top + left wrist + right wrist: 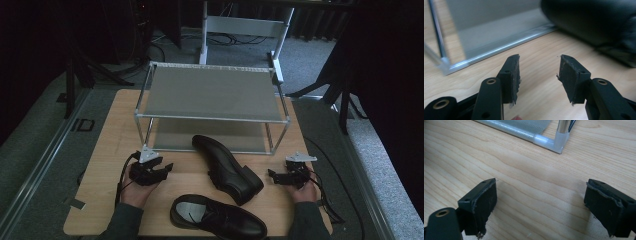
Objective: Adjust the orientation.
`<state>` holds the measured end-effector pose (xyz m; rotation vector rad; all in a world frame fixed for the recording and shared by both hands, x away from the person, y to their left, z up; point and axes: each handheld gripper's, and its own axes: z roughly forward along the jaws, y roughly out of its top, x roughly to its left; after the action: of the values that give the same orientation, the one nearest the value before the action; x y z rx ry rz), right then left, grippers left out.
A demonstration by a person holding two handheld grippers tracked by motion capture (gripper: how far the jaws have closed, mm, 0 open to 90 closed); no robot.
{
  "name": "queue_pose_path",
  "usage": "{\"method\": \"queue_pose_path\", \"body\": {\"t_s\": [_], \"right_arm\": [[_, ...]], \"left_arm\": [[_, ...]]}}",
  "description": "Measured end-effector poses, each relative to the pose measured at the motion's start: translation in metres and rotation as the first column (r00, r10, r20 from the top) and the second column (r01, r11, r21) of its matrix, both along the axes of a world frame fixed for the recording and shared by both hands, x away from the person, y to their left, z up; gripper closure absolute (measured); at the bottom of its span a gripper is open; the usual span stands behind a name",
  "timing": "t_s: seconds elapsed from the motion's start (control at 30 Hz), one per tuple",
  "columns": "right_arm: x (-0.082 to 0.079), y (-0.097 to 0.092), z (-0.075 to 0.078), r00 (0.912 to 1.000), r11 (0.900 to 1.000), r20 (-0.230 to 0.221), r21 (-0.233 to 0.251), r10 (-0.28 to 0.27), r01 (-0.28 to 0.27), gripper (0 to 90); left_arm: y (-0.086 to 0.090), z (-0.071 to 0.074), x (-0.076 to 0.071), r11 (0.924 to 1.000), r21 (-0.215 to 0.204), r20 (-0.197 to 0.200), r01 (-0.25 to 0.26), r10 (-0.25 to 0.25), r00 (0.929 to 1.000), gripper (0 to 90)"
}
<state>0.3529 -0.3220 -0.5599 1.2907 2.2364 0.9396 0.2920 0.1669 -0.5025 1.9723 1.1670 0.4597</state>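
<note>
Both grippers empty, jaws apart: left gripper (167, 166), right gripper (271, 174). Angled shoe (226, 168) lies between them before rack (212, 118). Probably shelving step: grip heel rim squarely, lift level.

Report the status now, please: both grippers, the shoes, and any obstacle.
Left gripper open, right gripper open, both empty. Two black leather shoes on wooden table, untouched. Grey metal shoe rack behind; nothing blocking.

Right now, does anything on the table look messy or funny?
Yes. The two black shoes aren't side by side: one shoe lies slanted with its toe at the rack, the other shoe lies crosswise near the table's front edge. Both rack shelves are bare.
</note>
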Motion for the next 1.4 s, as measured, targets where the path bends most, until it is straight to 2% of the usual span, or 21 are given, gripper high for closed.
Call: {"method": "queue_pose_path", "body": {"t_s": [0.13,0.17,0.27,0.33,0.37,0.43,0.47,0.5,0.6,0.77,0.83,0.93,1.1,1.27,1.37,1.4], "right_arm": [[0.000,0.000,0.000,1.0000,1.0000,0.000,0.000,0.000,0.000,10.8],[0.000,0.000,0.000,1.0000,1.0000,0.000,0.000,0.000,0.000,10.8],[0.000,0.000,0.000,1.0000,1.0000,0.000,0.000,0.000,0.000,10.9],[0.000,0.000,0.000,1.0000,1.0000,0.000,0.000,0.000,0.000,10.9],[0.000,0.000,0.000,1.0000,1.0000,0.000,0.000,0.000,0.000,10.8],[0.000,0.000,0.000,1.0000,1.0000,0.000,0.000,0.000,0.000,10.8],[0.000,0.000,0.000,1.0000,1.0000,0.000,0.000,0.000,0.000,10.8],[0.000,0.000,0.000,1.0000,1.0000,0.000,0.000,0.000,0.000,10.8],[0.000,0.000,0.000,1.0000,1.0000,0.000,0.000,0.000,0.000,10.9],[0.000,0.000,0.000,1.0000,1.0000,0.000,0.000,-0.001,0.001,10.8],[0.000,0.000,0.000,1.0000,1.0000,0.000,0.000,-0.001,0.001,10.9],[0.000,0.000,0.000,1.0000,1.0000,0.000,0.000,-0.001,0.001,10.9],[0.000,0.000,0.000,1.0000,1.0000,0.000,0.001,-0.001,0.001,10.9],[0.000,0.000,0.000,1.0000,1.0000,0.000,0.000,-0.001,0.001,10.9],[0.000,0.000,0.000,1.0000,1.0000,0.000,0.000,-0.001,0.001,10.9],[0.000,0.000,0.000,1.0000,1.0000,0.000,0.000,-0.001,0.001,10.9]], "left_arm": [[-0.006,0.012,-0.010,0.9979,-0.025,0.013,0.060,-0.060,0.9981,50.9],[-0.006,0.012,-0.010,0.9979,-0.025,0.013,0.060,-0.060,0.9981,51.4],[-0.016,0.020,-0.020,0.9933,-0.030,0.024,0.112,-0.111,0.9935,51.9],[-0.016,0.020,-0.020,0.9933,-0.030,0.024,0.112,-0.111,0.9935,51.9],[-0.025,0.024,-0.028,0.9866,-0.033,0.030,0.160,-0.159,0.9868,51.7],[-0.029,0.026,-0.033,0.9823,-0.028,0.033,0.185,-0.184,0.9823,51.6],[-0.029,0.026,-0.033,0.9823,-0.028,0.033,0.185,-0.184,0.9823,51.6],[-0.031,0.028,-0.037,0.9782,-0.032,0.037,0.205,-0.204,0.9782,51.6],[-0.033,0.030,-0.041,0.9744,-0.033,0.041,0.222,-0.221,0.9744,52.0],[-0.038,0.030,-0.047,0.9627,-0.035,0.020,0.268,-0.268,0.9633,52.3],[-0.042,0.029,-0.049,0.9534,-0.017,0.017,0.301,-0.301,0.9535,52.2],[-0.046,0.030,-0.052,0.9380,-0.014,0.010,0.346,-0.346,0.9381,52.2],[-0.051,0.031,-0.055,0.9145,-0.030,-0.005,0.403,-0.404,0.9149,53.7],[-0.058,0.025,-0.056,0.8854,0.004,-0.056,0.465,-0.464,0.8841,55.9],[-0.062,0.019,-0.053,0.8655,0.017,-0.089,0.501,-0.497,0.8630,56.9],[-0.064,0.017,-0.051,0.8622,0.021,-0.099,0.506,-0.502,0.8592,58.2]]}}
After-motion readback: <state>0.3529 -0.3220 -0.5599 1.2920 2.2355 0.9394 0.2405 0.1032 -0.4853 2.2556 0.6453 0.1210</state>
